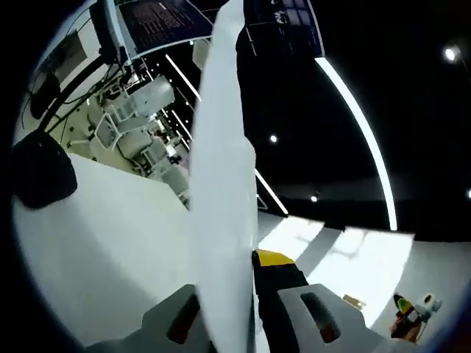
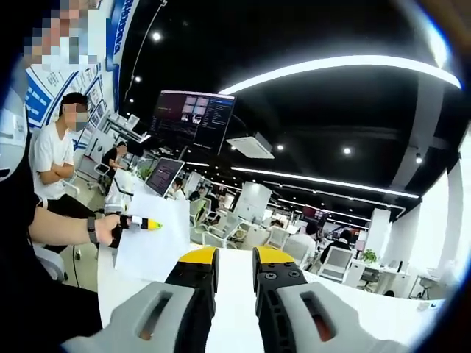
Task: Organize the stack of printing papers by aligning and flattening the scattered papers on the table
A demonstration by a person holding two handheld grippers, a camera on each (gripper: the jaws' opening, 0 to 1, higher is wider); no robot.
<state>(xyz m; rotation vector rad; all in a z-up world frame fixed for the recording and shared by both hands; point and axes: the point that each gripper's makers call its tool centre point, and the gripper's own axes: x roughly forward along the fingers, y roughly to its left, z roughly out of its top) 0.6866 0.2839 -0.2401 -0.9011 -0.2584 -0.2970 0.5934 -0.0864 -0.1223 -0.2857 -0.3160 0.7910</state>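
Nearest to the lens in the left gripper view is the left gripper (image 1: 234,312), its jaws closed narrow on the stack of papers (image 1: 221,191), which is seen edge-on and rises from 6 o'clock up past 12 o'clock. At 9 o'clock a dark rounded object (image 1: 40,170) sits on the white table (image 1: 110,250); I cannot tell what it is. At 4 o'clock some small colourful items (image 1: 412,309) stand far away, too small to name.

In the right gripper view, at 9 o'clock, the person's hand holds the left gripper (image 2: 140,223) on the far edge of the same stack of papers (image 2: 158,246). At 6 o'clock the right gripper (image 2: 235,283) has its jaws drawn narrow on the near edge of the sheets. So the stack seems lifted off the table and held at two opposite edges.

I judge that the risk is slipping: if one grip loosens or the hands move apart unevenly, inner sheets may slide out or the stack may buckle and crease.

Hanging screens (image 2: 195,118) and a blue wall poster (image 2: 118,37) carry writing, but it is too small to read.
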